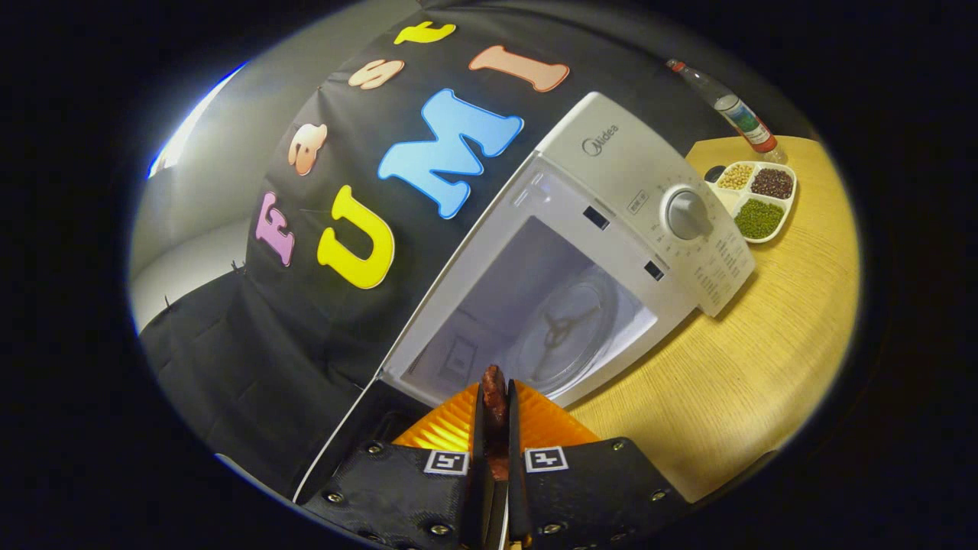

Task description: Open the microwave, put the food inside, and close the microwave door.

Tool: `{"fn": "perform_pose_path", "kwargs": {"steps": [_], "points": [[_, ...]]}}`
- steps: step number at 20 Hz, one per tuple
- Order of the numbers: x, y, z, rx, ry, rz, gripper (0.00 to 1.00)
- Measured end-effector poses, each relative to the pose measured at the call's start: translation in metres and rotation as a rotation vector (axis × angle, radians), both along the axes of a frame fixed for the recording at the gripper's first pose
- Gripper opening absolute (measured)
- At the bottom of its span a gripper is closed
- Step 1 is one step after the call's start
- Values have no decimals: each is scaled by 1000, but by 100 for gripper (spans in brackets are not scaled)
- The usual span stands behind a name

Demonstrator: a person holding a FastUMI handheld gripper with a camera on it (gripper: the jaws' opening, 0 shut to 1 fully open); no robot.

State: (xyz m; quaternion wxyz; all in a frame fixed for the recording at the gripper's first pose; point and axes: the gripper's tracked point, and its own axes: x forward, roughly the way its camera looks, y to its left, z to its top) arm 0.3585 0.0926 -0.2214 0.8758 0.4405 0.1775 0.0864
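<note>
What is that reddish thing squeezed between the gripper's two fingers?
A piece of food, clamped in the gripper, shown in the gripper view. Just beyond it, the microwave stands open.

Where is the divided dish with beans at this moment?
In the gripper view, the divided dish stands on the wooden table, beyond the microwave's control panel, beside a bottle. The gripper, jaws shut on food, faces the open microwave.

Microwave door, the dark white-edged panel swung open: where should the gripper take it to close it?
Probably at the free edge of the dark white-edged microwave door, nearest the gripper, coming from its outer face, since it hinges beside the white microwave cavity. The gripper, shut on a reddish-brown food piece, must release that first.
</note>
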Motion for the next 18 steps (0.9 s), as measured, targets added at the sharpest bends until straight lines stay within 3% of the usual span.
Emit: {"fn": "perform_pose_path", "kwargs": {"steps": [12, 18], "points": [[115, 34, -16, 25, -17, -130, 12], [148, 24, -36, -71, -13, -215, 12]]}}
